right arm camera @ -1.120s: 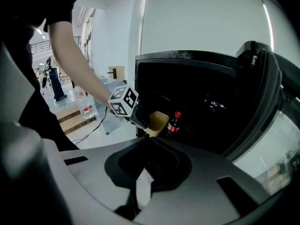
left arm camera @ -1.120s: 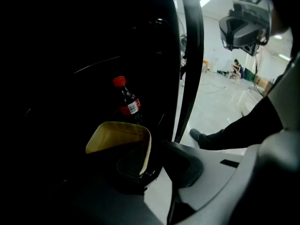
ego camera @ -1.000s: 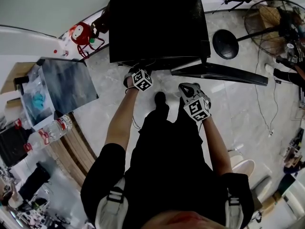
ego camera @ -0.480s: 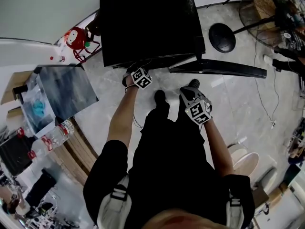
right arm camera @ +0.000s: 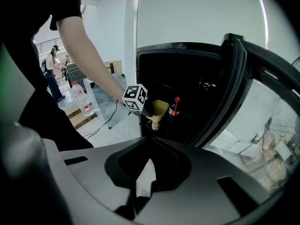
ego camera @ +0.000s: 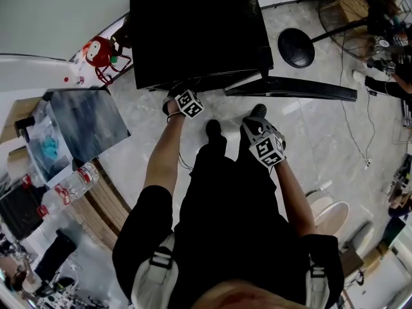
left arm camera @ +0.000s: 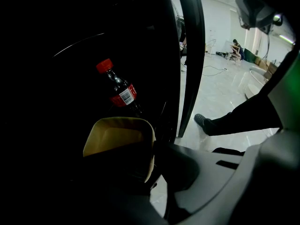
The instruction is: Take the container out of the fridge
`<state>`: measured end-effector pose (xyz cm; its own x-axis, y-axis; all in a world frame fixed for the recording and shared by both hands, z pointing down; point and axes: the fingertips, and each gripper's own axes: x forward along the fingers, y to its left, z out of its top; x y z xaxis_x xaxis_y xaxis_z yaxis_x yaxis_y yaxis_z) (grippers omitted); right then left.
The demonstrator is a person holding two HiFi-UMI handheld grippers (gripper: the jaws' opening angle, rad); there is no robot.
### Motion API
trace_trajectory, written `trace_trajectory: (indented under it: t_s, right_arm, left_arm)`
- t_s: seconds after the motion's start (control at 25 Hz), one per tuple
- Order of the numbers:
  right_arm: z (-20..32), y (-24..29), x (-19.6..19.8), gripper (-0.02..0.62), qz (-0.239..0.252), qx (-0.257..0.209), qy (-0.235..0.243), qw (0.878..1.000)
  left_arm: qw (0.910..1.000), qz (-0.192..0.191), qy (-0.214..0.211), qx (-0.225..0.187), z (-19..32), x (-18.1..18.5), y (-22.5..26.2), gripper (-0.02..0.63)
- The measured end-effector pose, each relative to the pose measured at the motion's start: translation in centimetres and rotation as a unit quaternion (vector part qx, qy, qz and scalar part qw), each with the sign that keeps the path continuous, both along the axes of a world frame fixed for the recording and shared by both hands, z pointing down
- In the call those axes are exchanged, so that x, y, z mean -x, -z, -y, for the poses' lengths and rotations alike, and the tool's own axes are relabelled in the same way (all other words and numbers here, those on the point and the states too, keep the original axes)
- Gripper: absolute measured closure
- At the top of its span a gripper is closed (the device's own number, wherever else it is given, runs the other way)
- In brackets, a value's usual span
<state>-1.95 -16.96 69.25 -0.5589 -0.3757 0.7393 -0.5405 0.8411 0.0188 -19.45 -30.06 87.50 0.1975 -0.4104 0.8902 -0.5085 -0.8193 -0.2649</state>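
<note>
Right gripper [ego camera: 259, 129]: held low beside the person's leg, fingers pressed together, nothing between them. Left gripper [right arm camera: 149, 109]: extends to the mouth of the open fridge [ego camera: 193, 31], fingers pinching the tan container [left arm camera: 117, 139]. A cola bottle [left arm camera: 119, 92] stands just behind, inside. Status: door [ego camera: 290, 90] open and grasp apparently made. The container is not yet clear of the fridge. Remaining: withdraw it.

- The person is wearing a black short-sleeved top [ego camera: 225, 250], black trousers [ego camera: 219, 166] and black shoes [ego camera: 213, 129].
- Pale grey shoulder straps [ego camera: 154, 279] with black buckles [ego camera: 159, 258] are running over both shoulders.
- The left gripper [ego camera: 176, 96] and the right gripper [ego camera: 253, 123], which has a grey body, are each carrying a white cube [ego camera: 187, 103] with black square markers.
</note>
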Motion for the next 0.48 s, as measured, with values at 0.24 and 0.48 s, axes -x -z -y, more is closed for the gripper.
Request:
trace_trajectory:
  t_s: [0.24, 0.48]
  right_arm:
    - [0.4, 0.7, 0.4, 0.597, 0.004, -0.010, 0.004, 1.000]
    - [-0.2, 0.7, 0.6, 0.597, 0.004, -0.012, 0.007, 1.000]
  left_arm:
    - [0.9998, -0.001, -0.021, -0.009, -0.6, -0.4, 0.8, 0.571]
    - [0.9994, -0.001, -0.025, -0.023, -1.3, -1.0, 2.1, 0.572]
